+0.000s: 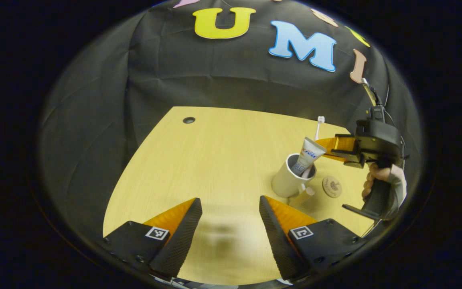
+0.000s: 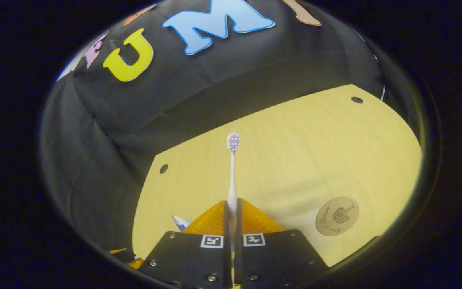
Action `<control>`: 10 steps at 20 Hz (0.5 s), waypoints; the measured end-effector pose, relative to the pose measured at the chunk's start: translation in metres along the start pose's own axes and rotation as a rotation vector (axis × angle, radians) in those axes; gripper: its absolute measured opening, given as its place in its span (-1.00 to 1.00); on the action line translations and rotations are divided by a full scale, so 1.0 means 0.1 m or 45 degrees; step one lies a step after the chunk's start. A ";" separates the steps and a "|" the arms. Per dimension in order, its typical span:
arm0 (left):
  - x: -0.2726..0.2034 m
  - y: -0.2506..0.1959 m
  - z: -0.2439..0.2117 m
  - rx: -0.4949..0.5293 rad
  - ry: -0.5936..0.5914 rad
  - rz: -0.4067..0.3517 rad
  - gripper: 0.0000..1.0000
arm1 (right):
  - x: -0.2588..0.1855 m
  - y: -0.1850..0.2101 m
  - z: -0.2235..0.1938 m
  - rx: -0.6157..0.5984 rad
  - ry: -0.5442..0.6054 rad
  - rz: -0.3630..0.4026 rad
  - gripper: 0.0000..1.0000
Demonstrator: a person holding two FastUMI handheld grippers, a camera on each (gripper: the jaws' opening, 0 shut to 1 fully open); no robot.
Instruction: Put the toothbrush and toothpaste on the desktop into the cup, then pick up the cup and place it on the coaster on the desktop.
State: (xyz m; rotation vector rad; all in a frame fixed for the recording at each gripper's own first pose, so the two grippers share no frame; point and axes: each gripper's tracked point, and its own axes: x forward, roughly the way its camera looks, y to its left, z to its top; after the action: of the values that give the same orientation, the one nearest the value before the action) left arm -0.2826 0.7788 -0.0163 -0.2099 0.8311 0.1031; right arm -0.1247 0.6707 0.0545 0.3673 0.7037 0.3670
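Observation:
A white cup (image 1: 289,181) stands on the wooden desktop (image 1: 215,160), right of centre in the left gripper view. A toothpaste tube (image 1: 310,154) leans inside it, sticking out over the rim. Just behind the tube rises the white toothbrush (image 1: 319,127), head up. My right gripper (image 1: 337,146), held by a hand (image 1: 375,180), sits beside the cup. In the right gripper view that gripper (image 2: 232,205) is shut on the toothbrush (image 2: 232,168), which stands upright between its fingers. A corner of the toothpaste tube (image 2: 180,222) peeks out at lower left. My left gripper (image 1: 231,224) hangs open over bare desktop, left of the cup.
A round wooden coaster (image 1: 332,186) lies just right of the cup, also seen in the right gripper view as a coaster (image 2: 337,216) at lower right. Small cable holes (image 1: 189,120) mark the desktop's far corners. The black cloth wall closes the back.

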 end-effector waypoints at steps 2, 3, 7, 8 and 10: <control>0.06 -0.11 0.03 0.014 0.004 -0.026 0.89 | -0.06 0.03 -0.06 -0.054 -0.004 0.015 -0.86; 0.08 -0.17 0.04 0.022 0.005 -0.038 0.89 | -0.07 0.02 -0.12 -0.082 0.006 0.014 -0.85; 0.15 -0.39 0.08 0.051 0.011 -0.086 0.89 | -0.14 0.01 -0.26 -0.126 0.031 0.034 -0.73; 0.17 -0.44 0.07 0.057 0.013 -0.098 0.89 | -0.17 0.01 -0.28 -0.129 0.036 0.040 -0.73; 0.19 -0.56 0.08 0.065 0.022 -0.122 0.88 | -0.23 -0.02 -0.32 -0.133 0.054 0.056 -0.27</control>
State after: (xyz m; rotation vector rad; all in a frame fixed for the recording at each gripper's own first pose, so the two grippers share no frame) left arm -0.2539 0.7259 -0.0172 -0.2028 0.8384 -0.0099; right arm -0.1621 0.6652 0.0434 0.2774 0.7158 0.4528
